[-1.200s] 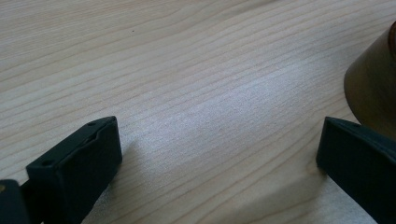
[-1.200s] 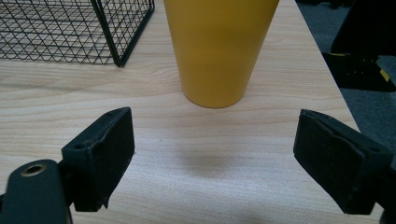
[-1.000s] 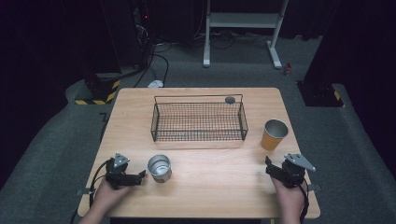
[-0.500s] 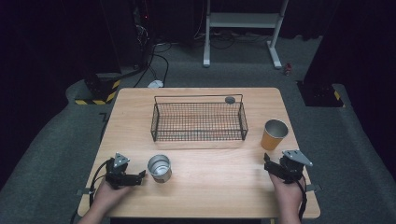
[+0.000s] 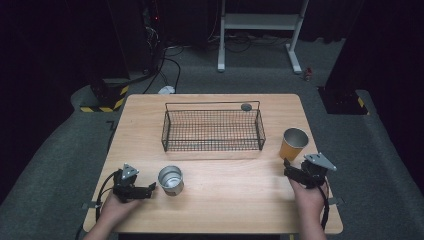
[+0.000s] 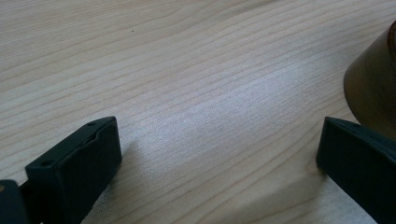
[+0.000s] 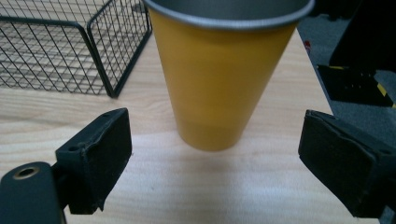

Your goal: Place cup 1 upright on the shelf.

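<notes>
The right gripper (image 7: pixel 215 158) is sitting with jaws spread wide, the upright orange cup (image 7: pixel 224 79) standing at twelve o'clock just beyond them — the left gripper (image 6: pixel 215 163), also open, is flanking a steel cup (image 5: pixel 171 179) at three o'clock.

An orange cup (image 5: pixel 293 144), a silver cup (image 5: pixel 171 179) and a black wire-mesh basket (image 5: pixel 212 131) on a pale wood-grain table (image 5: pixel 235 200).

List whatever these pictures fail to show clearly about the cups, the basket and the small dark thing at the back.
- Orange cup: its inside is hidden by its rim in the right gripper view; too small in the high view.
- Silver cup: cut off by the left gripper view's right edge.
- Small dark round object behind the wire basket: too small to identify; whether it touches the wire cannot be told.
- Basket: cut off at the right gripper view's left edge.
</notes>
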`<state>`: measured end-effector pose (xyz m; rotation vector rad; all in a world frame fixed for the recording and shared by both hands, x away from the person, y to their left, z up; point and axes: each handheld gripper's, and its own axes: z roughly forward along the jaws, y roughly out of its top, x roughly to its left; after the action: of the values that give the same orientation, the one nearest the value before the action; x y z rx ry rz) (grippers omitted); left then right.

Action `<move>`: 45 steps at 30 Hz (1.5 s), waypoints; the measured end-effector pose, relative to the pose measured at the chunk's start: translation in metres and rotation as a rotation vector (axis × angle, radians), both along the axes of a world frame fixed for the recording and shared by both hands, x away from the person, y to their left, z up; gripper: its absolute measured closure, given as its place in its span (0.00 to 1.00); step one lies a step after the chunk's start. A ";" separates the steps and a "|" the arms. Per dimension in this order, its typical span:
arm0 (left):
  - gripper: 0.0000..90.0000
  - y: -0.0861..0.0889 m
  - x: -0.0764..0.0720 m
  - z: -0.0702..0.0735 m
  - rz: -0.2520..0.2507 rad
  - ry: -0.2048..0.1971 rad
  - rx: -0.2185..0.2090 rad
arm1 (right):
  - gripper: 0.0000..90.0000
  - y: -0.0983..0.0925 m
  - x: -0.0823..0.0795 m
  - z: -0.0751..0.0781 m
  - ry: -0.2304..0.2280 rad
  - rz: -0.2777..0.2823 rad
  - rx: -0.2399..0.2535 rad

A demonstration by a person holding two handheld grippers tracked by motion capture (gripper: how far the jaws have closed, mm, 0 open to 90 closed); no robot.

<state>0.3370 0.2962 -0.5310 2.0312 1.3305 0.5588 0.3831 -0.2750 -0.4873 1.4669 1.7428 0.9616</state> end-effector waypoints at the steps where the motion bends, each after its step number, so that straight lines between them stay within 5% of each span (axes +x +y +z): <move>1: 0.00 0.000 0.000 0.000 0.000 0.000 0.000 | 0.11 0.000 0.000 0.000 0.000 0.000 0.000; 9: 0.00 0.000 0.000 0.000 0.000 0.000 0.000 | 0.11 0.002 0.016 0.003 0.007 -0.016 -0.010; 25: 0.00 0.000 0.000 0.000 0.002 0.000 0.000 | 0.10 0.004 0.043 0.004 -0.012 -0.006 0.052; 32: 0.00 0.000 0.000 0.000 0.002 0.000 0.000 | 0.11 0.002 0.051 0.003 -0.020 -0.014 0.094; 45: 0.00 0.000 0.000 0.000 0.002 0.000 0.000 | 0.15 0.003 0.054 0.005 -0.048 -0.004 0.078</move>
<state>0.3369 0.2960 -0.5310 2.0302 1.3331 0.5600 0.4367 -0.2716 -0.4826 1.4836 1.6841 1.0649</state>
